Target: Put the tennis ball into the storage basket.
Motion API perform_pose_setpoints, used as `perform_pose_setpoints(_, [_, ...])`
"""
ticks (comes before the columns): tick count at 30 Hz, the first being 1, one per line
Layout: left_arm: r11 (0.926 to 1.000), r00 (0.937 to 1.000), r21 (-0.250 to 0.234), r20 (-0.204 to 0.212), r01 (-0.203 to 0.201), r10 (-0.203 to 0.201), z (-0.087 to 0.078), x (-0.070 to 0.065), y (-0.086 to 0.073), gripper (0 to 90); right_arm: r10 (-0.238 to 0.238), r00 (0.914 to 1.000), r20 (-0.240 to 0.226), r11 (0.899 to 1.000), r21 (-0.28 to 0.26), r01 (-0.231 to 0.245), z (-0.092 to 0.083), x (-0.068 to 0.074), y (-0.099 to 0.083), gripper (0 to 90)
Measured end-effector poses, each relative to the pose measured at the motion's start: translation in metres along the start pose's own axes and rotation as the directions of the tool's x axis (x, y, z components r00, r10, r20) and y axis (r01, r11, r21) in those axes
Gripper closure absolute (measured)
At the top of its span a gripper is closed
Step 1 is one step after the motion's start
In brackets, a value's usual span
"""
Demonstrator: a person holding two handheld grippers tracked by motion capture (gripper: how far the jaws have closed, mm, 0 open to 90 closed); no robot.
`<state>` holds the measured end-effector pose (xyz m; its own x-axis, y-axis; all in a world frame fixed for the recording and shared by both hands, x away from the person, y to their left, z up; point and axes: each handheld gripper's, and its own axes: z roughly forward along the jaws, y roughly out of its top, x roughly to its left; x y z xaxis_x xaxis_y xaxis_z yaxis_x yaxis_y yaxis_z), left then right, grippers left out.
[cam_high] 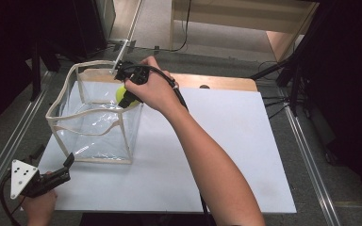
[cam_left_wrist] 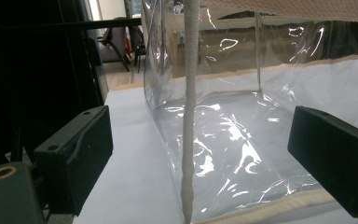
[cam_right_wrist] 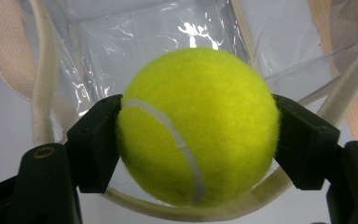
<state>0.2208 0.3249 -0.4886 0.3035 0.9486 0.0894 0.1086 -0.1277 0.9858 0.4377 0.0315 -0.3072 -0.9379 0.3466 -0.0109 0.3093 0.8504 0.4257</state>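
The step in hand looks like placing a tennis ball (cam_high: 121, 93) into the clear bag (cam_high: 94, 123) standing open on the white bench (cam_high: 217, 141). The right hand-held gripper (cam_high: 128, 99) is clamped on the ball, holding it at the bag's far right rim, just over the opening and not yet down inside. The left hand-held gripper (cam_high: 66, 167) rests near the bag's front left corner with its jaws spread and nothing between them. The next move, as I judge it, calls for lowering the ball past the cream trim and then letting the jaws part, keeping clear of the soft rim so the bag does not fold or tip. The right gripper view shows the ball (cam_right_wrist: 198, 126) squeezed between both pads with the bag's floor below, which the hand hides from above. The left gripper view shows the bag's corner seam (cam_left_wrist: 189, 112) standing between its wide-set jaws without touching them.
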Motion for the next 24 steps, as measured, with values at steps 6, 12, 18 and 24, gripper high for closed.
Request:
perform_pose_setpoints(6, [1.0, 1.0, 0.001, -0.001, 0.001, -0.001, 0.0, 0.0, 0.0, 6.9, -0.006, 1.0, -0.006, 1.0, 0.013, 0.006, 0.003, 0.0, -0.003, 21.2])
perform_pose_setpoints(12, [1.0, 1.0, 0.002, 0.0, -0.001, 0.001, 0.0, 0.0, 0.0, 6.9, 0.02, 0.9994, 0.028, 0.999, -0.05, -0.018, -0.009, -0.001, -0.008, 9.1])
perform_pose_setpoints(18, [1.0, 1.0, 0.003, -0.001, -0.003, 0.003, 0.0, 0.0, 0.0, 6.9, 0.035, 0.9979, 0.055, 0.995, -0.097, -0.029, -0.024, 0.001, -0.018, 6.1])
perform_pose_setpoints(24, [1.0, 1.0, 0.001, -0.002, -0.002, 0.002, 0.0, -0.001, 0.0, 6.9, 0.06, 0.9956, 0.071, 0.992, -0.114, -0.052, -0.033, 0.003, -0.031, 0.0])
